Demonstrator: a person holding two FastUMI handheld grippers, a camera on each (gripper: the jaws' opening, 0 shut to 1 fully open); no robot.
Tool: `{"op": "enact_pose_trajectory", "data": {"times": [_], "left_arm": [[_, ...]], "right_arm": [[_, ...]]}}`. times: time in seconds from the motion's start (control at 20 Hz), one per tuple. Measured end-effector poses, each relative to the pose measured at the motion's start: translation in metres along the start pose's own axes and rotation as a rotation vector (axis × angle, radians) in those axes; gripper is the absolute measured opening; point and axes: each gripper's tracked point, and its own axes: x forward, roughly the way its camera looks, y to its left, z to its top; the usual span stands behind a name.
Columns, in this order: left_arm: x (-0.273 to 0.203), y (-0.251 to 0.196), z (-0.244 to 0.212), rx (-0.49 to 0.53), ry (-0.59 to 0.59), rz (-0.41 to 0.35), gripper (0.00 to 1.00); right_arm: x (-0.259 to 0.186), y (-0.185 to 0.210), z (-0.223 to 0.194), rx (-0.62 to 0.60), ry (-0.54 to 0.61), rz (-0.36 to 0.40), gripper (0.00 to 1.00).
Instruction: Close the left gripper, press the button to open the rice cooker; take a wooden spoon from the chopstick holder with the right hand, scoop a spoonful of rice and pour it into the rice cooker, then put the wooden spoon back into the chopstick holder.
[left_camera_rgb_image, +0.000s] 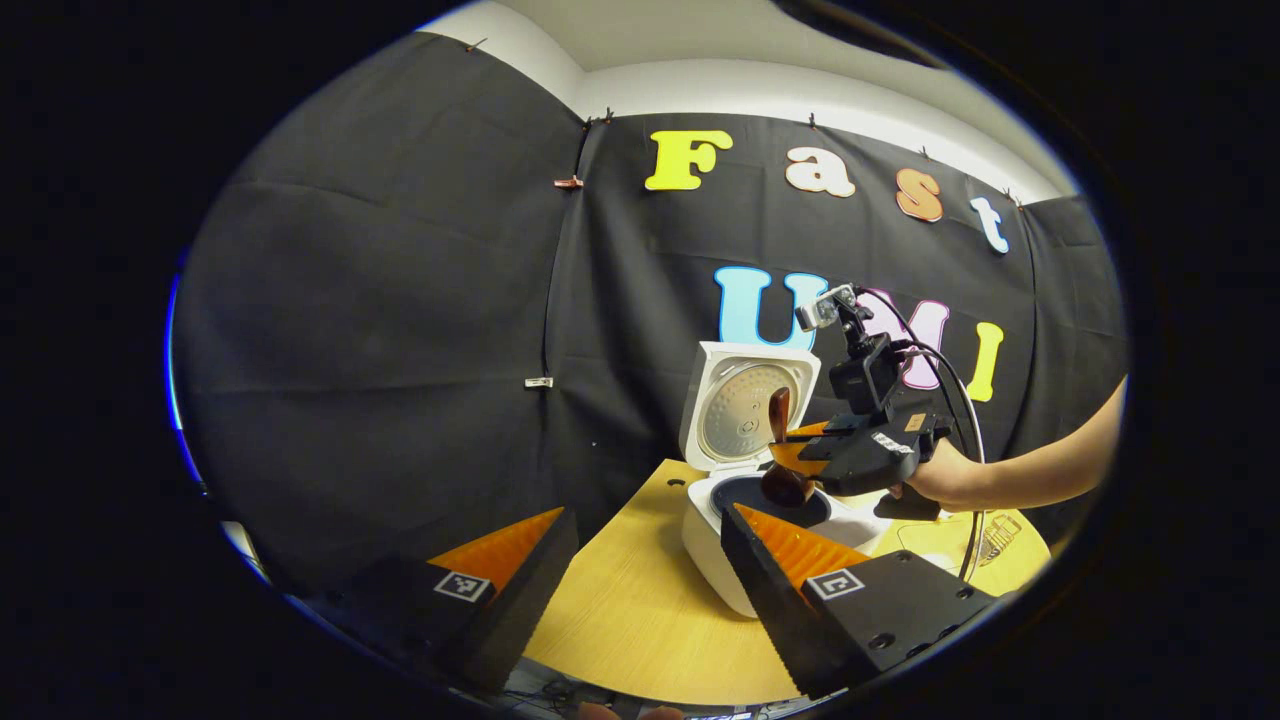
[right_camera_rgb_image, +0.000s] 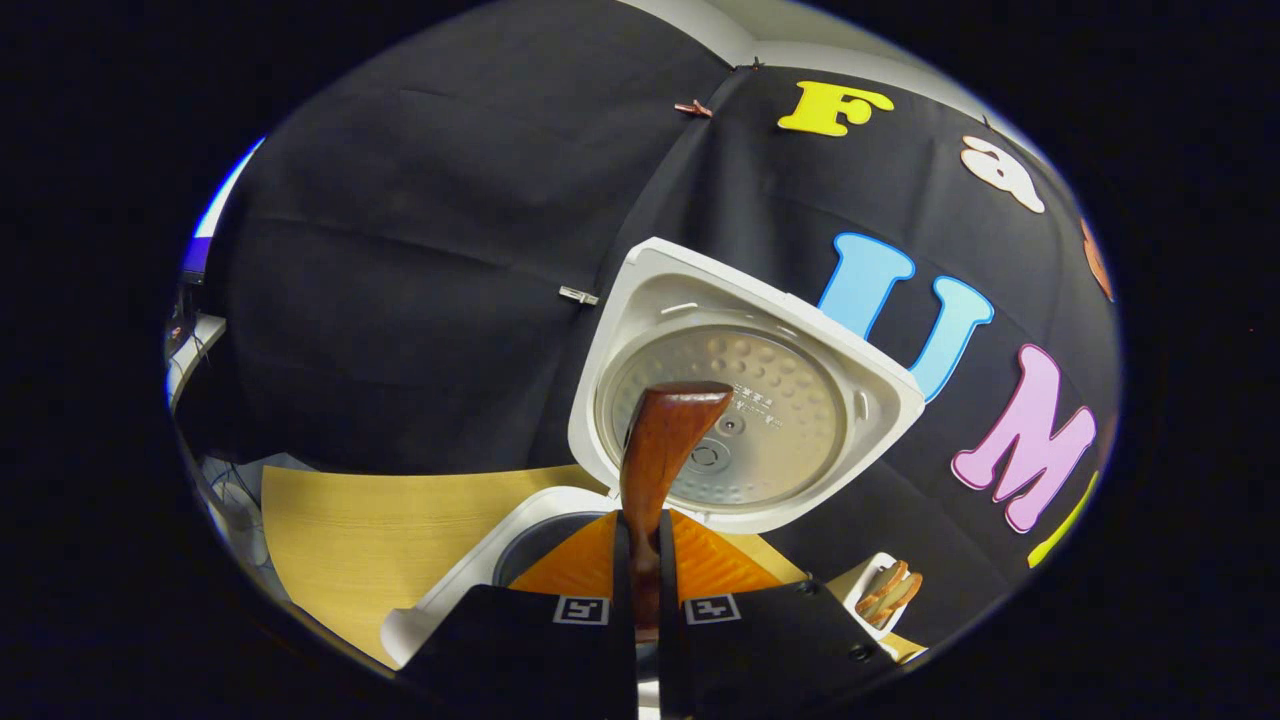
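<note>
Right gripper (right_camera_rgb_image: 645, 610) jaws are clamped on the wooden spoon (right_camera_rgb_image: 660, 450) handle, bowl down over the rice cooker (left_camera_rgb_image: 745, 520) pot, long axis near vertical, handle end up. Left gripper (left_camera_rgb_image: 645, 580) jaws are spread wide, nothing held, near the desk (left_camera_rgb_image: 620, 600). Lid is already up; pour judged underway. Return to chopstick holder (right_camera_rgb_image: 885, 592) is left.

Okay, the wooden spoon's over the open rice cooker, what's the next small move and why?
Probably tip the brown wooden spoon so any rice falls into the white rice cooker: the right gripper grips it above the dark inner pot, lid raised. Whether rice remains is unclear.
</note>
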Motion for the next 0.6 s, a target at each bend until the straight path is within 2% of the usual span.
{"op": "enact_pose_trajectory", "data": {"times": [0.15, 0.3, 0.6], "left_arm": [[-0.002, -0.003, -0.001, 0.004, 0.002, -0.004, 0.99], [-0.003, -0.007, 0.002, 0.009, -0.001, -0.011, 0.99], [-0.001, -0.017, 0.003, 0.021, -0.006, -0.04, 0.99]], "right_arm": [[-0.003, -0.015, -0.003, 0.077, 0.011, -0.023, 0.13], [-0.011, -0.041, -0.002, 0.228, 0.003, -0.068, 0.13], [-0.068, -0.096, 0.018, 0.401, -0.094, -0.155, 0.13]]}}
